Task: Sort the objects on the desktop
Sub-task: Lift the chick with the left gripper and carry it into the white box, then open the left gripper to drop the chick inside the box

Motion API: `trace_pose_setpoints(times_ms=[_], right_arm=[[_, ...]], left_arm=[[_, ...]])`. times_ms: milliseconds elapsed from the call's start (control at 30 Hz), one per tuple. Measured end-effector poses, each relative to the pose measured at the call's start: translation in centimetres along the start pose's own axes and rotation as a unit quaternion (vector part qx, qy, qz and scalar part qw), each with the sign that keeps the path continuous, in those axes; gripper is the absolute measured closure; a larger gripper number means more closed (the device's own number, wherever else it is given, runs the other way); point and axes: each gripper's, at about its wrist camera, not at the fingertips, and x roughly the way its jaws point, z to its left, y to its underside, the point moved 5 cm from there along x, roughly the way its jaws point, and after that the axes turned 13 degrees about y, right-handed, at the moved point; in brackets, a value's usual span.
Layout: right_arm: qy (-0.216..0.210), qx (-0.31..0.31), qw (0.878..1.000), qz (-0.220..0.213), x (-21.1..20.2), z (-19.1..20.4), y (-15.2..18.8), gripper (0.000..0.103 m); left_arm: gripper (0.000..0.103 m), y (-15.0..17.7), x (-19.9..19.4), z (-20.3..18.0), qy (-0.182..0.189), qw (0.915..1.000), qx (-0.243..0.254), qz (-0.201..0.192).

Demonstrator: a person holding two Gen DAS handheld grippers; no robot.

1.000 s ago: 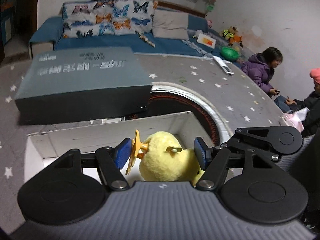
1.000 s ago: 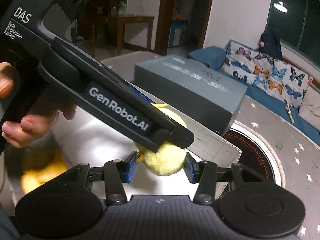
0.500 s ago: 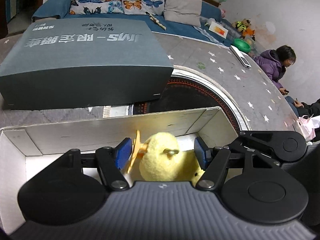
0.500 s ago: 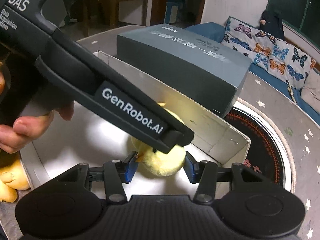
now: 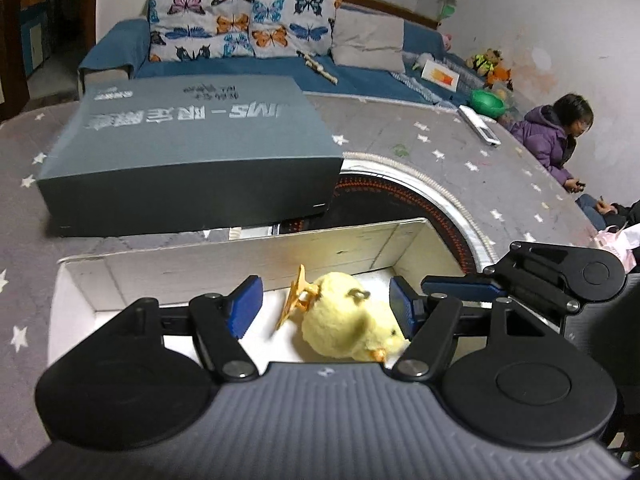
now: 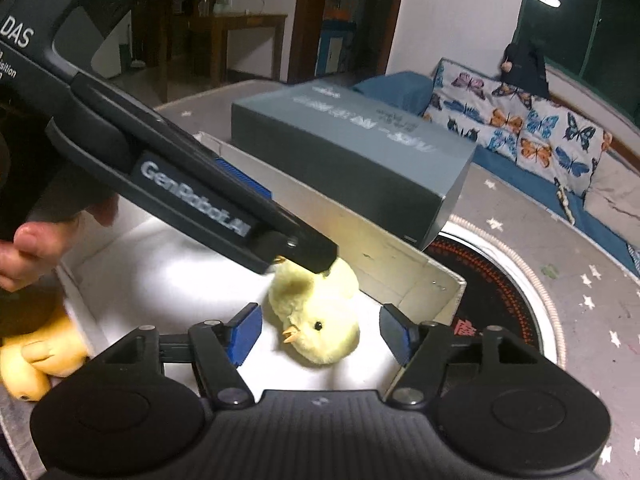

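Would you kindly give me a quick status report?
Both grippers open: left gripper, right gripper. Yellow chick lying in white box. Nothing blocking.

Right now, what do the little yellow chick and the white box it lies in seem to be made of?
The chick looks like soft plush: fuzzy, matte pile, with a small bead-like black eye and an orange beak that may be felt or plastic. The white box looks like thin cardboard or paperboard: flat, matte walls with creased corners and scuff marks.

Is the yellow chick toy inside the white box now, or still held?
Inside. The chick toy lies on the white box floor; both the left gripper and right gripper are open.
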Motion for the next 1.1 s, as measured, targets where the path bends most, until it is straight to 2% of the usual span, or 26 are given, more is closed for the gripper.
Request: trace_pose_setpoints(times_ms=[100,200,333,600,767,967,1100], right_arm=[[0.005,0.007,1.0,-0.017,-2.2,-0.3,0.3,0.034],[0.015,0.013,0.999,-0.034,-4.8,-0.7,1.1,0.025],[0.026,0.018,0.998,-0.047,-8.1,-1.0,2.7,0.025],[0.02,0.022,0.999,-0.021,-13.2,-0.1,7.8,0.023],[-0.013,0.049,0.999,0.013,-14.8,0.7,10.8,0.023],[-0.04,0.077,0.995,0.055,-14.7,1.8,13.8,0.026],[-0.043,0.092,0.993,0.068,-14.3,1.9,14.9,0.029]], left_arm=[[0.035,0.7,-2.1,-1.2,0.007,0.9998,0.013,-0.012],[0.035,1.7,-3.9,-2.4,0.015,0.9993,0.026,-0.022],[0.035,3.3,-6.3,-3.9,0.03,0.9985,0.036,-0.029],[0.035,8.0,-8.7,-8.3,0.087,0.9933,0.076,-0.006],[0.035,11.0,-7.4,-11.1,0.131,0.9858,0.1,0.033],[0.035,13.0,-3.6,-12.1,0.136,0.9816,0.103,0.087],[0.035,13.6,-1.9,-11.7,0.136,0.9809,0.092,0.104]])
